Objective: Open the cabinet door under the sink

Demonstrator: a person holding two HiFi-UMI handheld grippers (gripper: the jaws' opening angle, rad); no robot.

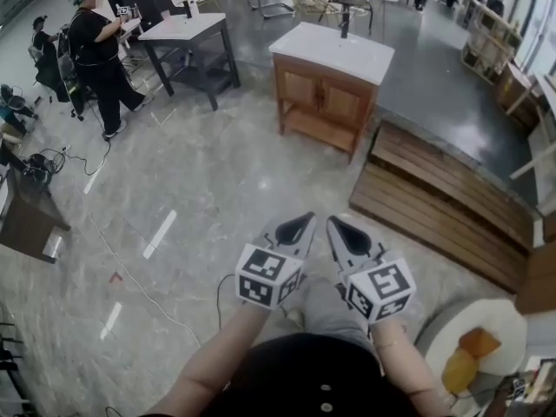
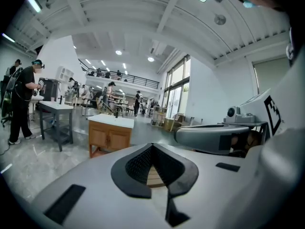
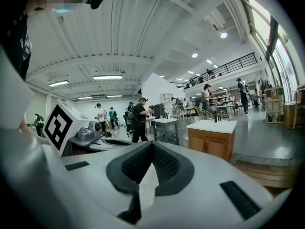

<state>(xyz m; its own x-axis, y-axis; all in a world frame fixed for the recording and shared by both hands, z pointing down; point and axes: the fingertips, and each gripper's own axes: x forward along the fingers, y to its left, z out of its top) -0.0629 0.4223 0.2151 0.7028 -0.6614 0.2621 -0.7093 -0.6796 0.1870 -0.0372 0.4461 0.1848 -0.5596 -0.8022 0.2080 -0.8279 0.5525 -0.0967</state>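
1. You hold both claws low in front of your body, side by side and close together. Your bare forearms reach forward from the bottom of the head view, and the claws' tips lean in toward each other.
2. The left gripper [image 1: 300, 226] [image 2: 152, 149] is clenched on nothing. Its own view shows the dark ribbed pads meeting at the tip, with only floor visible through the gap behind them.
3. The right gripper [image 1: 343, 233] [image 3: 151, 147] is clenched the same way, pads together at the tip and nothing between them.
4. Both point nearly level, tipped slightly down toward the floor.
5. The sink cabinet [image 1: 326, 89] [image 2: 110, 136] [image 3: 212, 144] stands ahead of both claws, well apart from them. It is a wooden unit with a white top and a dark faucet [image 1: 345, 24].
6. Its two doors [image 1: 320, 94] are shut. In the left gripper view the cabinet sits left of the jaw tips, and in the right gripper view it sits right of them.
7. A low slatted wooden platform [image 1: 443, 189] lies ahead and to the right of the right claw, between it and the cabinet's right side.
8. A person in dark clothes [image 1: 95, 50] stands at a dark-framed table [image 1: 187, 42], far ahead and left of the left claw.
9. Each marker cube [image 1: 268, 276] [image 1: 382, 289] behind the jaws carries black-and-white square patterns. They are codes rather than letters.
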